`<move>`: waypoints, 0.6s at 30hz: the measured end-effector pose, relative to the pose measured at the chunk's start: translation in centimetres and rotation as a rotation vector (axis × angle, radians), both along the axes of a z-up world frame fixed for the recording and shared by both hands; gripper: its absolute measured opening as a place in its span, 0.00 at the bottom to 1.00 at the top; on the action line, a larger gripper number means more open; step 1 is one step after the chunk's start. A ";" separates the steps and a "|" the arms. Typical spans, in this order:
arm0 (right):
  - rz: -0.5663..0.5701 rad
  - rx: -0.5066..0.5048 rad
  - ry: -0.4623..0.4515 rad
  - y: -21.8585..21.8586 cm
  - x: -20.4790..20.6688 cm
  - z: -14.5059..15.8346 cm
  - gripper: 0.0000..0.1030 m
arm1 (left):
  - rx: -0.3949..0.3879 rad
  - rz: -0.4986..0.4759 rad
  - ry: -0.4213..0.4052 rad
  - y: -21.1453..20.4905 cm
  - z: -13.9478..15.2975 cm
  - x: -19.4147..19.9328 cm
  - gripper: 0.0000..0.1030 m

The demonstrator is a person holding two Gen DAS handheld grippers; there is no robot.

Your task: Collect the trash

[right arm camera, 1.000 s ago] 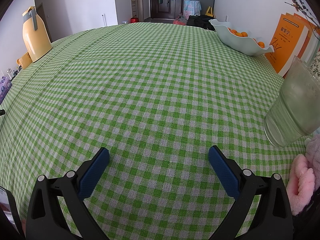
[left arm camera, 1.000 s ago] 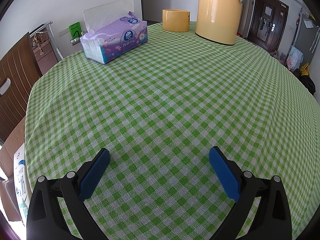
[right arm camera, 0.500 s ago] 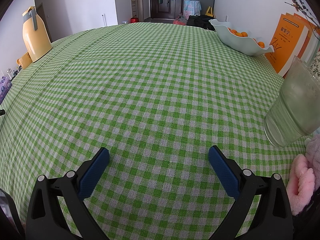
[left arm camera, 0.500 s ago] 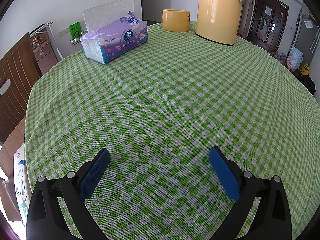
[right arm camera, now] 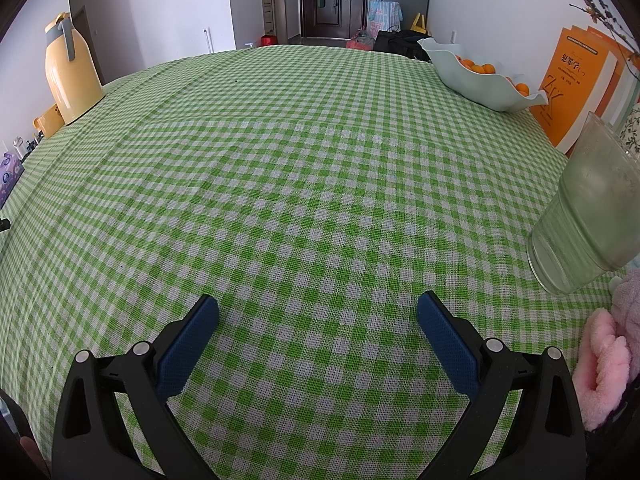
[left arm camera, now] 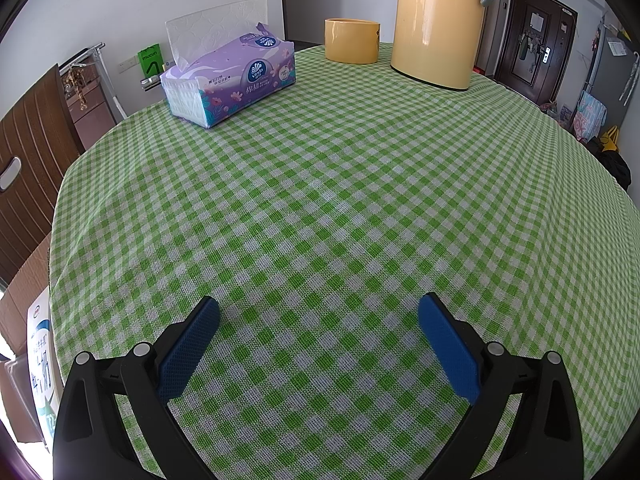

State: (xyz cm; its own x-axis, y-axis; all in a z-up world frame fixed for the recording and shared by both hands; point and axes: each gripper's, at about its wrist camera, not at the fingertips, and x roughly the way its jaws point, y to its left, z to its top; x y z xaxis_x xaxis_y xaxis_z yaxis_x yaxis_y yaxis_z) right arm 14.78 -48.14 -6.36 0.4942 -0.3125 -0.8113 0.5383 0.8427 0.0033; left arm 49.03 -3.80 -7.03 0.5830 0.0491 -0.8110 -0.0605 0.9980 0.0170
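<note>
Left wrist view: the left gripper (left arm camera: 319,312) hovers over the green checked desk (left arm camera: 340,208), fingers spread, holding nothing. A tissue pack (left arm camera: 230,80), cup (left arm camera: 351,40) and yellow jug (left arm camera: 436,20) stand at the far edge.

Right wrist view: the right gripper (right arm camera: 318,312) has its fingers spread, empty. A glass (right arm camera: 588,216) and fruit bowl (right arm camera: 480,76) sit along the right edge. No trash shows in either view.

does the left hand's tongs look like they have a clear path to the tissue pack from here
Probably yes. The left tongs are open over bare checked cloth, and nothing lies between them and the purple tissue pack at the far left. The yellow cup and jug stand off to the right.
</note>
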 end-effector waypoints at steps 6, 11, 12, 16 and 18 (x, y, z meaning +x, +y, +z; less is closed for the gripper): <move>0.000 0.000 0.000 0.0 0.0 0.0 0.93 | 0.000 0.000 0.000 0.0 0.0 0.0 0.94; 0.000 0.000 0.000 0.0 0.0 -0.1 0.93 | 0.000 0.000 0.000 0.0 0.0 0.0 0.94; 0.000 0.000 0.000 0.0 0.0 -0.1 0.93 | 0.000 0.000 0.000 0.0 0.0 0.0 0.94; 0.000 0.000 0.000 0.0 0.1 -0.1 0.93 | 0.000 0.000 0.000 0.0 0.0 0.0 0.94; 0.000 0.000 0.000 0.0 0.0 0.0 0.93 | 0.000 0.000 0.000 0.0 0.0 0.0 0.94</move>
